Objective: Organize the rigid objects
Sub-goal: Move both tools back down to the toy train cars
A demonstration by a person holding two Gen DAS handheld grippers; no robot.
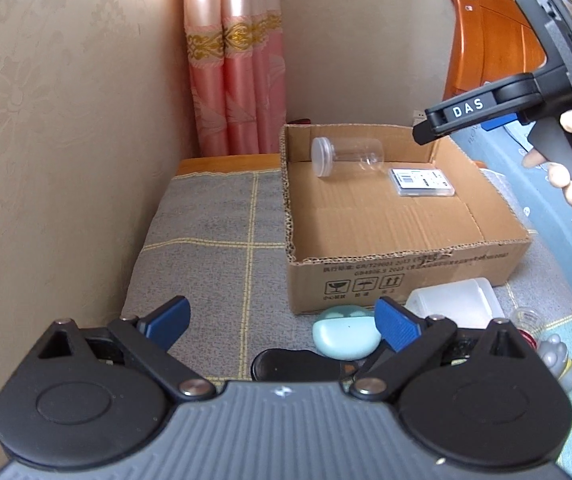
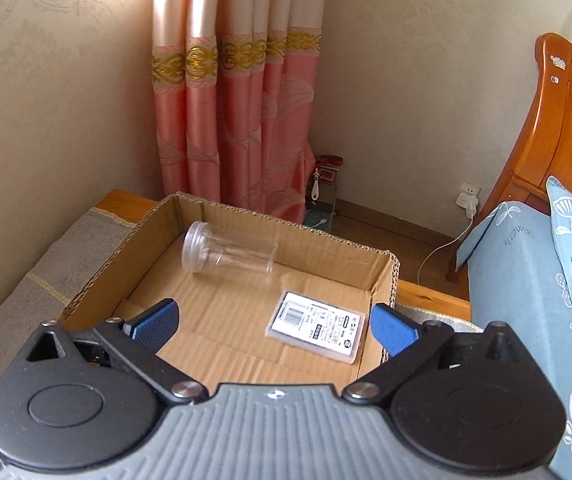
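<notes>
The right gripper (image 2: 272,326) hangs spread and empty over the cardboard box (image 2: 382,276), the flat plastic case (image 2: 316,330) lying just beneath it beside the clear jar (image 2: 228,256) (both dropped in, I'd guess). The left gripper (image 1: 282,322), jaws apart, holds nothing, with the teal case (image 1: 344,334) just ahead.

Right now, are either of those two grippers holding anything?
No. The left gripper and right gripper are both open and empty; the clear jar and flat case lie loose in the cardboard box.
</notes>
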